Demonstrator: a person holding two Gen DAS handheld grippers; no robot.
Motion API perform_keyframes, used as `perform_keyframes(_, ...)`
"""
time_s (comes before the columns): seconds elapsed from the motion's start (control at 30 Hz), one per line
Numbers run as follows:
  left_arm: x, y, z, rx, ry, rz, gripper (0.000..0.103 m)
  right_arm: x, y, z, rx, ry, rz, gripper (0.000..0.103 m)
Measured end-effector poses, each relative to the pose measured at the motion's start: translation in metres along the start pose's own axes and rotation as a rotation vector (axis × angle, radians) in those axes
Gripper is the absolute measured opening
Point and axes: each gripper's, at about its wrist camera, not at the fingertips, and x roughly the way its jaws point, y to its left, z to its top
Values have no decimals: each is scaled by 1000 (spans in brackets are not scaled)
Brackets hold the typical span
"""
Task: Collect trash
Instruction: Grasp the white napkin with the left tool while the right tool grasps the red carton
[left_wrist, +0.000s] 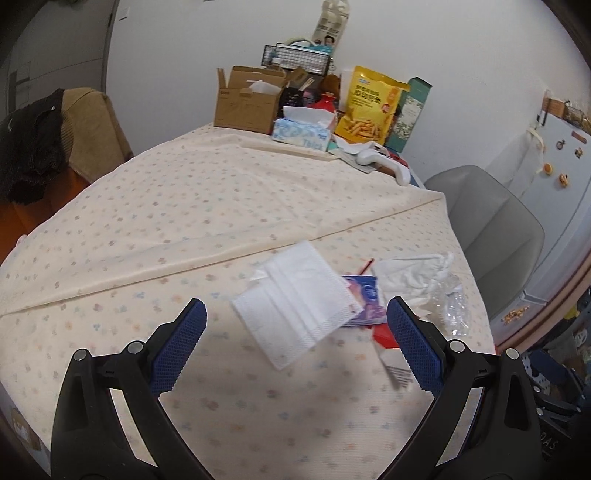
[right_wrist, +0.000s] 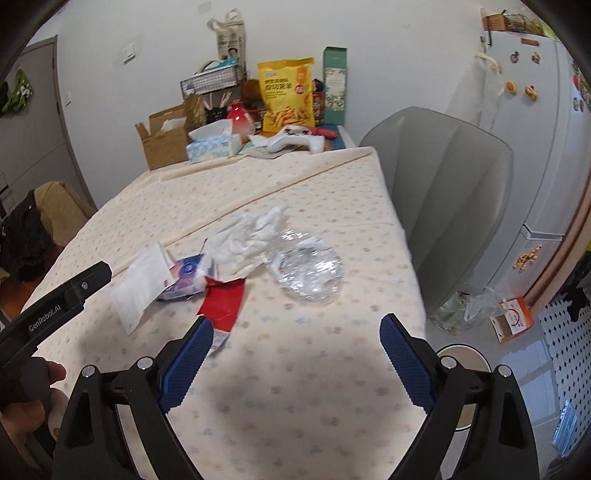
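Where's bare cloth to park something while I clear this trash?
Free: the wide stretch between the tissue box and the flat tissue, and the near strip ahead of both tools. Crowded: the trash pile around the clear plastic, and the wall end.

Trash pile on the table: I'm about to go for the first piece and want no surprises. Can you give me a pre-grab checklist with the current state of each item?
1. Left gripper open and empty: ok.
2. Right gripper open and empty: ok.
3. White napkin lies ahead of the left gripper, between its fingers' line: ok.
4. Crumpled clear plastic ahead of the right gripper, nothing on top of it: ok.
5. Pieces lie separate: not ok; the napkin overlaps the blue wrapper, and the red wrapper is tucked under the pile.
6. Bin for the trash in view: cannot tell.
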Motion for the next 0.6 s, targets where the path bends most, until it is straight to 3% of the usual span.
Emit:
perform_keyframes(0.27, 18, 28, -6, -33, 41, 14, 97, 21, 32, -6, -44, 57, 32, 80)
perform_keyframes(0.6, 40, 40, -9, -37, 96, 28, 88, 54, 55, -9, -78, 133, 68, 67)
